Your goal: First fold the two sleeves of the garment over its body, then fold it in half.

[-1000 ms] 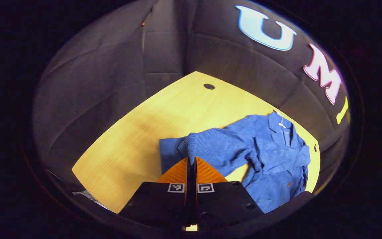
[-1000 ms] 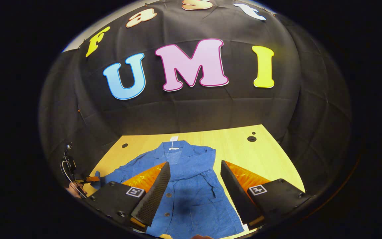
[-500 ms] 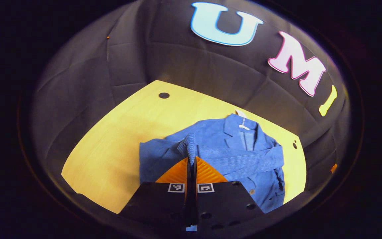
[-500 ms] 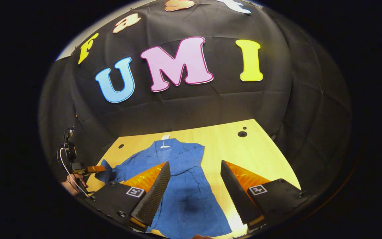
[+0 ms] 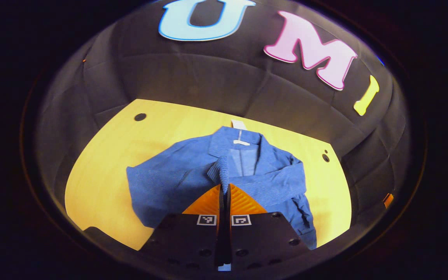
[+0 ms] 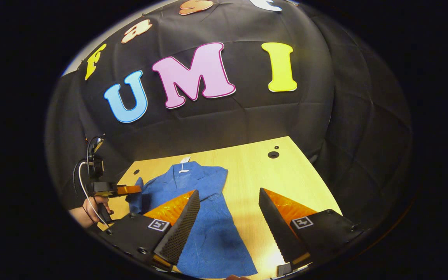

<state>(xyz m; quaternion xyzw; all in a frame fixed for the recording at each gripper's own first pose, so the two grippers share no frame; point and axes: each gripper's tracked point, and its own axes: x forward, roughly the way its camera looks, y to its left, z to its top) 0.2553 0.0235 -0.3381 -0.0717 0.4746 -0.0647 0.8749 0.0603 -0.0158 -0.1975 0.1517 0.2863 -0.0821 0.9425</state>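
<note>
Blue garment [image 5: 247,171] lying on the table [image 5: 103,163], collar toward 12 o'clock. The left gripper [image 5: 224,186] pinches a sleeve cuff [image 5: 220,171] above the body; the other sleeve [image 5: 282,182] already lies across. The right gripper [image 6: 228,217] hovers, fingers spread. Remaining: lay this sleeve, then halve.

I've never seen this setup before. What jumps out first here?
A blue jacket spread on the yellow wooden table dominates. The left gripper is clamped on the cuff of a sleeve, lifted over the jacket's body. The right gripper hovers open above the hem.
</note>
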